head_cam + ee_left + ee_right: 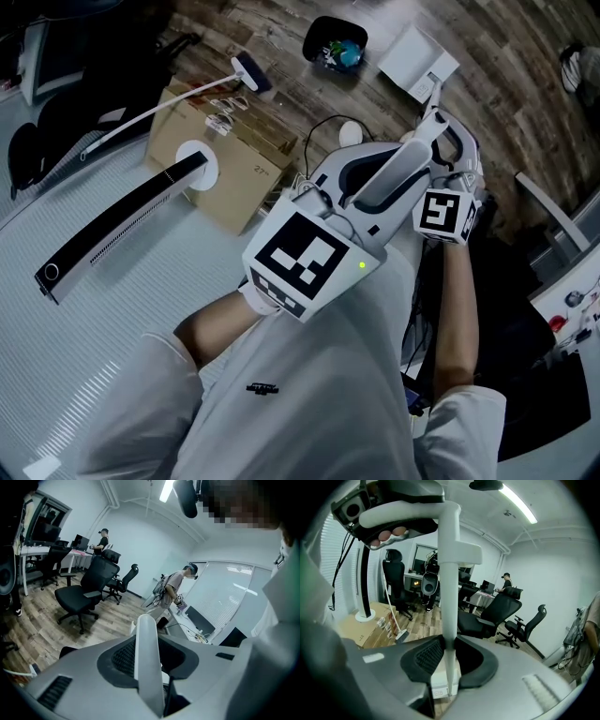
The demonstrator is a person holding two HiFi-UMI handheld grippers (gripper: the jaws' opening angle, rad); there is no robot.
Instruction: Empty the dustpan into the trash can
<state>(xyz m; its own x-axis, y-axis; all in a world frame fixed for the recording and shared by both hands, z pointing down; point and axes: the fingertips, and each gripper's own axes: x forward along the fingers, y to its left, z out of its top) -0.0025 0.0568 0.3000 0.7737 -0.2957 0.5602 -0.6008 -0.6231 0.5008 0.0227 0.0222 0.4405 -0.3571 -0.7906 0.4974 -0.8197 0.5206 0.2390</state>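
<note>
The dustpan (414, 58) was held by its long white handle (398, 169), w/ both grippers on it. The L gripper (151, 665) was closed on the upper, thicker part of the handle. The R gripper (449, 663) was clamped narrower on the thin part, nearer the pan. In the head view the pan was seen just beside the black trash can (335, 42), to its right and not over it. Whether the pan touched the wood floor (506, 84) could not be told. A broom (178, 98) was leaned on a cardboard box (225, 164), near the can.
</note>
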